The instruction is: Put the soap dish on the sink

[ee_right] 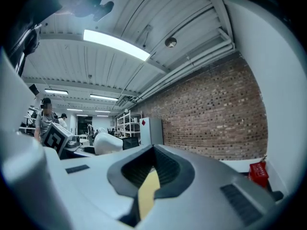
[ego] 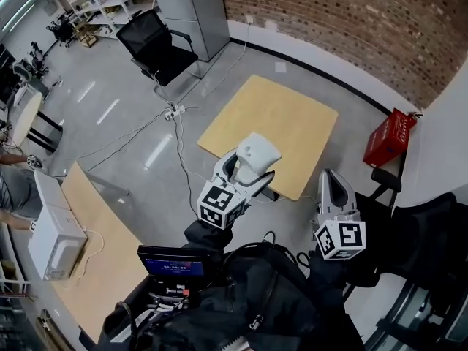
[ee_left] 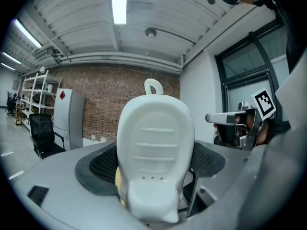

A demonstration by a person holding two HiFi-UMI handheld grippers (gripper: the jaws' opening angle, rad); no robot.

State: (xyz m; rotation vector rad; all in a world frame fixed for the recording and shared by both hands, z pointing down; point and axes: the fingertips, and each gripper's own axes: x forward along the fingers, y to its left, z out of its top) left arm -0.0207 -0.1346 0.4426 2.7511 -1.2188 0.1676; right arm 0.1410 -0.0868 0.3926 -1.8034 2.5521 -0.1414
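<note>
The soap dish (ego: 257,156) is a white oval tray with shallow ribs and a small hanging loop. It stands upright between the jaws of my left gripper (ego: 248,172), which is shut on its lower part. The left gripper view is filled by the dish (ee_left: 156,152), with the dark pads (ee_left: 98,169) on either side of it. My right gripper (ego: 333,189) hangs to the right of the left one, apart from it, shut and empty. In the right gripper view its pads (ee_right: 163,169) meet, and the dish (ee_right: 108,143) shows far left. No sink is in view.
A square wooden table (ego: 292,115) stands on the grey floor ahead of both grippers. A red crate (ego: 387,139) sits by the right wall, and a black office chair (ego: 157,46) at the far left. A long desk (ego: 110,232) with a white box (ego: 55,240) runs along the left. Cables (ego: 174,112) cross the floor.
</note>
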